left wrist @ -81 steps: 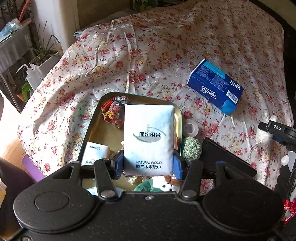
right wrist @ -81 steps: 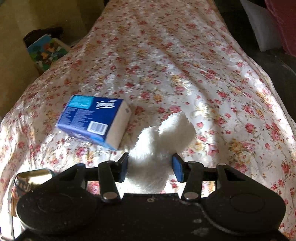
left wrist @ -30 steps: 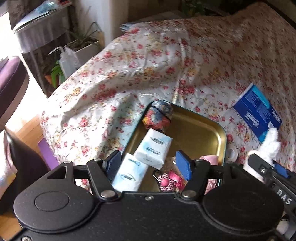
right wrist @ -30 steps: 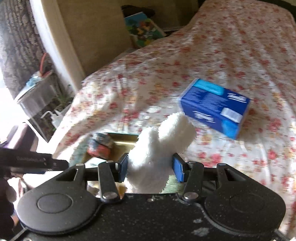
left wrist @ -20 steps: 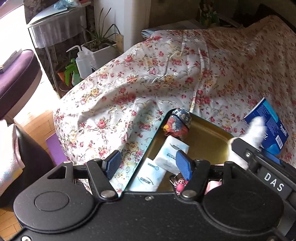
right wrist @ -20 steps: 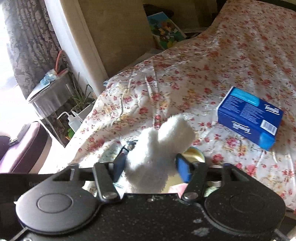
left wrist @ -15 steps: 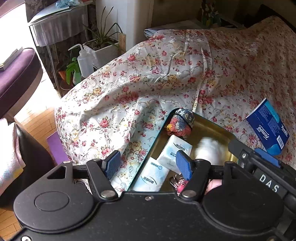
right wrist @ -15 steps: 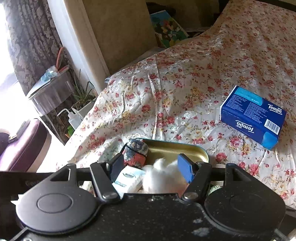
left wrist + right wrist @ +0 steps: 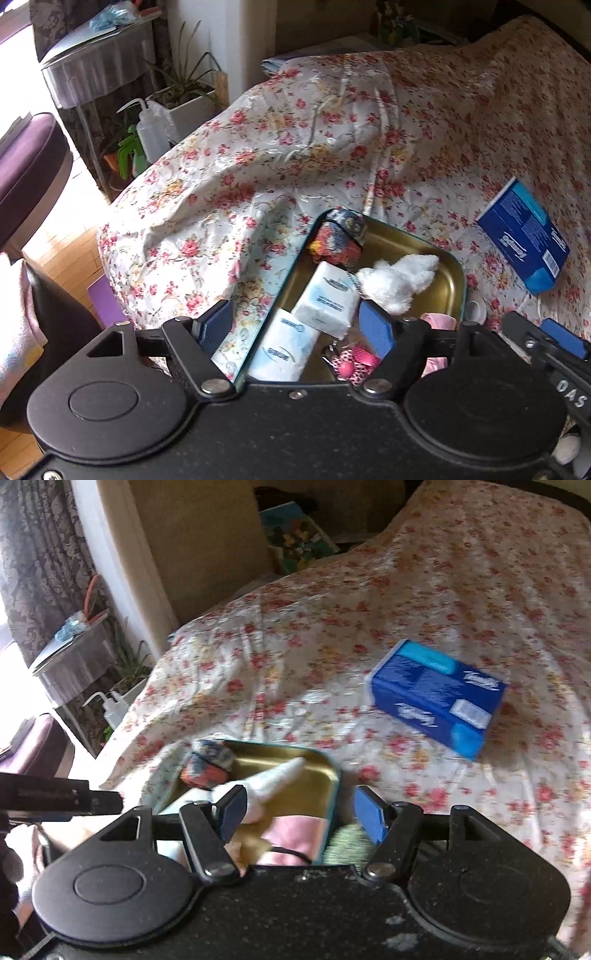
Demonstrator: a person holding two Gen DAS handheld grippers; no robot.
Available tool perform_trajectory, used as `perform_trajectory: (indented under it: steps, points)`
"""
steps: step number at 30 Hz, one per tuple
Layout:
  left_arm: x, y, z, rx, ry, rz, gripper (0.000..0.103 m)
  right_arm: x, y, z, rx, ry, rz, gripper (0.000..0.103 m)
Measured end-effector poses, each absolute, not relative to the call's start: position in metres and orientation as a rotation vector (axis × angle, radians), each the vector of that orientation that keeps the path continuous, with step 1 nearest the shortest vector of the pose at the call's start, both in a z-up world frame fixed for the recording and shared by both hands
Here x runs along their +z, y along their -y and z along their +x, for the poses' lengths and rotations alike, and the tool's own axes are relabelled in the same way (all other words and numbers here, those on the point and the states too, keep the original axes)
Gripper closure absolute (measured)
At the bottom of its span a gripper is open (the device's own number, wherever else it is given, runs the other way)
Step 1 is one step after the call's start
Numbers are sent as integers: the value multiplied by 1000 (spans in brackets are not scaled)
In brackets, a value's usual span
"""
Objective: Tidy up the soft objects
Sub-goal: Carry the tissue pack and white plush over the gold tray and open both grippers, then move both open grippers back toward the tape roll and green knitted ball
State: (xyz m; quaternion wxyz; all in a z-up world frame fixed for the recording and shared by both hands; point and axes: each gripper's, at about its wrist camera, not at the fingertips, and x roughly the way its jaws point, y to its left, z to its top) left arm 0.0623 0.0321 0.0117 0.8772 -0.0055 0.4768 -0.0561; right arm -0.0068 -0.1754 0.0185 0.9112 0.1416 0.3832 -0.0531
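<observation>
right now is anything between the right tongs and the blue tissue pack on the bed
Nothing visible does. The right tongs stand open and empty over the tin's corner, and only bare floral bedspread lies between them and the blue tissue pack.

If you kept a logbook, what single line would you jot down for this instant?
left gripper: open, empty | right gripper: open, empty | white plush toy: lying in tin tray | blue tissue pack: on bedspread, outside tray

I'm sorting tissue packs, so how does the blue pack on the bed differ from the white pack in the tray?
The blue pack is dark blue and lies alone on the floral bedspread, outside the tray. The white pack is white with pale blue print and sits inside the tray, propped against another white packet. Both are rectangular soft wrapped packs.
</observation>
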Motion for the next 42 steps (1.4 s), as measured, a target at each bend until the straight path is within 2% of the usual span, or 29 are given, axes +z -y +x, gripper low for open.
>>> perform_trajectory:
  steps: [12,19,30,42]
  points:
    - [8,20,43,-237,-1016,70,27,7,268,-44,-312,-797,327,37]
    - [2,50,36,-295,-1042,105,27,-9,284,-41,-322,-830,371,37]
    - [-2,77,33,-346,-1068,116,27,-27,271,14,-239,-919,320,37]
    - [-4,64,42,-310,-1075,89,27,-76,244,76,-162,-1044,306,37]
